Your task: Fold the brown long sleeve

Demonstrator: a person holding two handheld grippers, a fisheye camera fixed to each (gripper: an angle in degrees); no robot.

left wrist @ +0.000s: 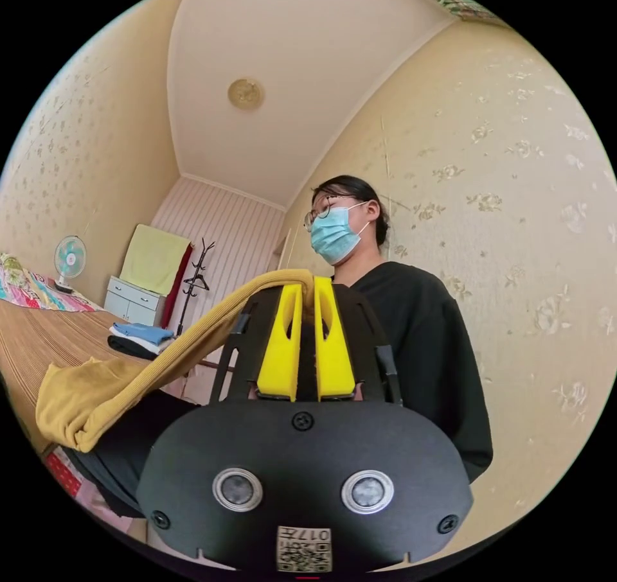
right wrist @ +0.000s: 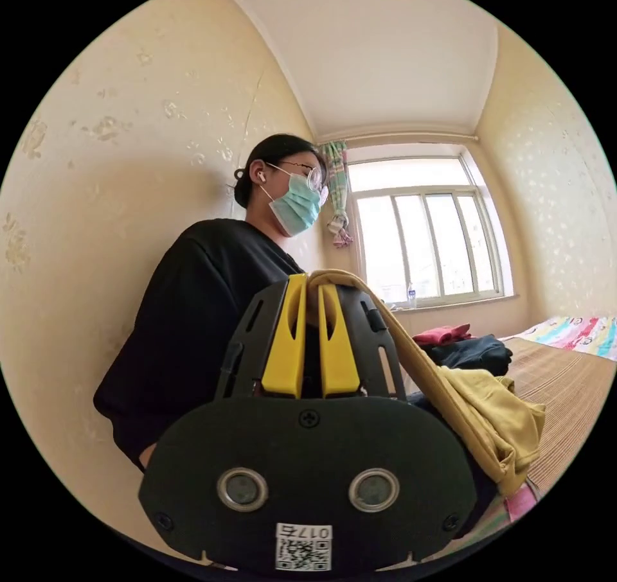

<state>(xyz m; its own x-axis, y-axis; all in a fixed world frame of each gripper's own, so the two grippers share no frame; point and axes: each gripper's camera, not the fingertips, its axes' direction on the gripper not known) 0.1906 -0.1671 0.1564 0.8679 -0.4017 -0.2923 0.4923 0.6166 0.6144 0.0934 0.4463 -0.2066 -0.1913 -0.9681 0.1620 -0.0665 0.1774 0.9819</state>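
Observation:
The brown long sleeve [left wrist: 96, 396] is a mustard-brown knit top. In the left gripper view its ribbed edge runs up from a bunched heap on the mat to my left gripper [left wrist: 307, 284], whose yellow jaws are shut on it. In the right gripper view the same garment [right wrist: 495, 415] hangs in a taut band down to the right from my right gripper [right wrist: 313, 280], also shut on the fabric. Both grippers point up toward the person [left wrist: 398, 325] in a black top who holds them.
A woven mat [left wrist: 38, 338] covers the bed. Folded clothes [left wrist: 138, 338] lie stacked on it in the left gripper view, red and dark garments [right wrist: 466, 347] in the right gripper view. A fan, cabinet and coat stand [left wrist: 196, 280] stand at one end, a window [right wrist: 427, 235] at the other.

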